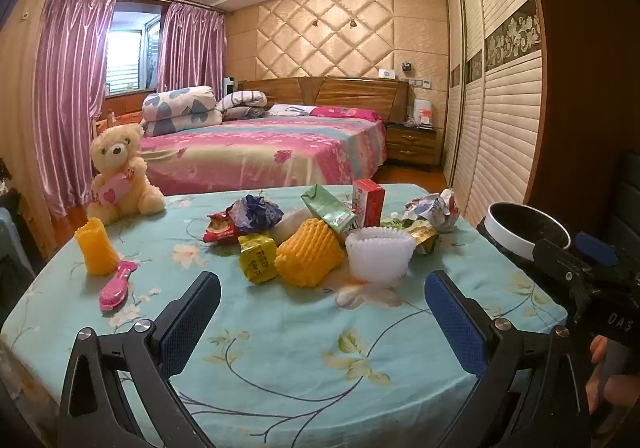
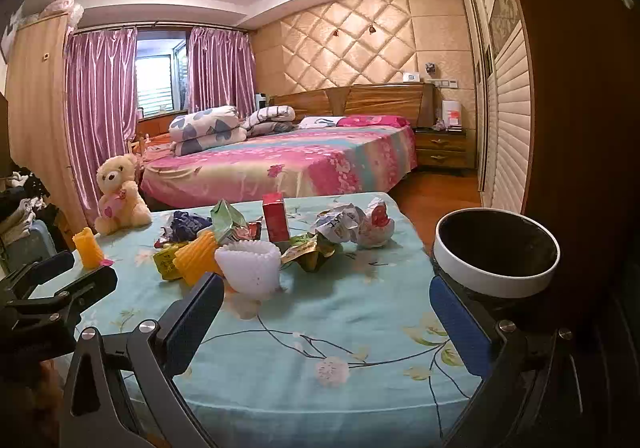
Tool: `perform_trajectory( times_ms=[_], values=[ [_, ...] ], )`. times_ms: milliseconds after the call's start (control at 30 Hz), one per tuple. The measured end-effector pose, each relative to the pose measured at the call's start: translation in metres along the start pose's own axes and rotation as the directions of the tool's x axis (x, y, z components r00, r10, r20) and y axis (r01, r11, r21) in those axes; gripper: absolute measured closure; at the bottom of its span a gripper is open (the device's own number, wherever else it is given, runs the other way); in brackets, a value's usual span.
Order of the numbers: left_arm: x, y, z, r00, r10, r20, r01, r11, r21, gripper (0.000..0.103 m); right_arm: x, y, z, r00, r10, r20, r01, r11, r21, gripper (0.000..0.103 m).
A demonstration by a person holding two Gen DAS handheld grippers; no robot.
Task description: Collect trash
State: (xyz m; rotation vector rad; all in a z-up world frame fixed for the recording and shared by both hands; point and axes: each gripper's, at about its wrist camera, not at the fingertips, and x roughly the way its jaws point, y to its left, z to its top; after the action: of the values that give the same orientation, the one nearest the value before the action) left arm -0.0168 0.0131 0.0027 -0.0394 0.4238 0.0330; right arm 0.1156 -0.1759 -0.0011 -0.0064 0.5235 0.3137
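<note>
You see a matt turquoise floral cloth [image 1: 280, 328] covering the counter, soft white [image 1: 378, 254] and yellow foam fruit nets [image 1: 310, 256], a glossy red foil wrapper [image 1: 218, 228], crumpled white paper [image 2: 338, 226], a plush cream teddy bear [image 1: 118, 172] and a smooth white-rimmed plastic bin [image 2: 496, 252].

- Table [image 1: 304, 360]: covered with a light turquoise cloth printed with flowers and dark stems.
- Far left corner: cream teddy bear [image 1: 120, 172], seated upright.
- Left side: orange foam net sleeve [image 1: 96, 246], upright; pink comb-like item [image 1: 117, 285] lies flat just beside it.
- Centre cluster, items touching or overlapping: red snack wrapper [image 1: 218, 228], crumpled blue wrapper [image 1: 256, 212], yellow packet [image 1: 258, 257], second orange foam net [image 1: 310, 258], white foam net [image 1: 380, 254], green carton [image 1: 328, 210] tilted, red carton [image 1: 369, 202] upright.
- Far right: crumpled paper [image 1: 434, 208] and a gold-green wrapper [image 1: 420, 234].
</note>
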Motion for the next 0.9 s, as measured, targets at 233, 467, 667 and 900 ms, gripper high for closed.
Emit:
perform_trajectory(
  times_ms=[233, 467, 667, 900],
  values=[
    [0.0016, 0.0004, -0.0007, 1.000, 0.005, 0.002, -0.005, 1.000, 0.003, 0.001, 0.0004, -0.0004, 0.0000, 1.000, 0.012, 0.000, -0.012, 1.000, 0.010, 0.000],
    [0.0016, 0.0008, -0.0016, 1.000, 0.007, 0.002, -0.007, 1.000, 0.002, 0.001, -0.0007, 0.0000, 0.0004, 1.000, 0.027, 0.000, -0.027, 0.999, 0.017, 0.000],
    [0.0008, 0.0022, -0.0023, 1.000, 0.009, 0.002, -0.009, 1.000, 0.000, 0.001, -0.0003, 0.0000, 0.0002, 0.999, 0.037, -0.002, -0.036, 0.999, 0.022, 0.000],
    [0.0008, 0.0027, -0.0021, 1.000, 0.010, 0.002, -0.010, 1.000, 0.002, 0.001, -0.0010, 0.0006, 0.0003, 0.999, 0.041, -0.002, -0.041, 0.999, 0.020, 0.000]
  ],
)
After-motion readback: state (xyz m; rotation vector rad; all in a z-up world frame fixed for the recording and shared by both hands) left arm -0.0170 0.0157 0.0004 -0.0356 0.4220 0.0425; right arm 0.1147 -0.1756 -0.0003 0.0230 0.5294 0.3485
